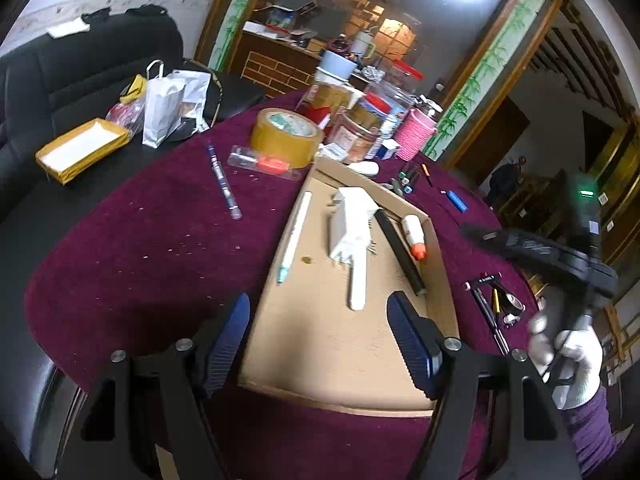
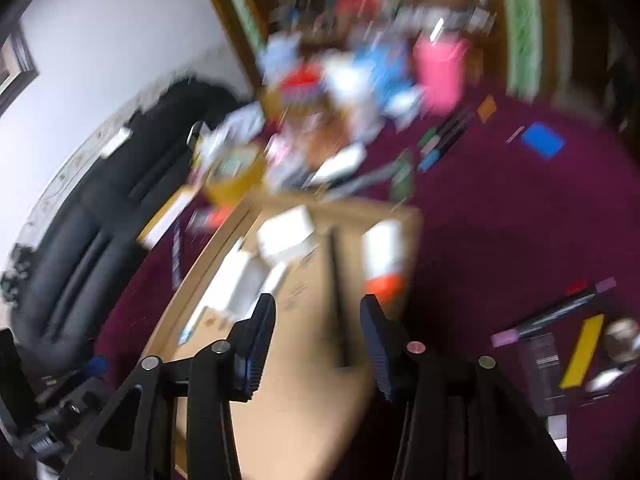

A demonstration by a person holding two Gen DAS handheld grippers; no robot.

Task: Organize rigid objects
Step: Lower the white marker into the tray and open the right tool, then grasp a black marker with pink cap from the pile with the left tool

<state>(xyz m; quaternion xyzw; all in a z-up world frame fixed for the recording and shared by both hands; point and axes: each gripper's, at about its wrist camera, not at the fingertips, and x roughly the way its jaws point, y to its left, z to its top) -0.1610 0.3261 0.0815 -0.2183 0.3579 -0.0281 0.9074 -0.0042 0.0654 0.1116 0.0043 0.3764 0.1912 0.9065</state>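
A shallow cardboard tray (image 1: pixel 320 344) lies on the maroon tablecloth. In it are a white pen (image 1: pixel 294 236), a white plastic piece (image 1: pixel 352 228), a black bar (image 1: pixel 400 252) and a white glue bottle with an orange cap (image 1: pixel 414 236). My left gripper (image 1: pixel 318 316) is open and empty over the tray's near end. My right gripper (image 2: pixel 318 320) is open and empty above the tray (image 2: pixel 304 392); its view is blurred. The black bar (image 2: pixel 334 280) and the glue bottle (image 2: pixel 384 252) show ahead of it. The right-hand tool (image 1: pixel 560 252), held in a white glove, is at the right.
A blue pen (image 1: pixel 224 184), a clear packet with an orange item (image 1: pixel 264 162) and a tape roll (image 1: pixel 286 132) lie left of the tray. Jars and a pink cup (image 1: pixel 416 132) crowd the far side. Pens and small items (image 1: pixel 492 300) lie right of the tray. A black sofa (image 1: pixel 80 68) stands at the left.
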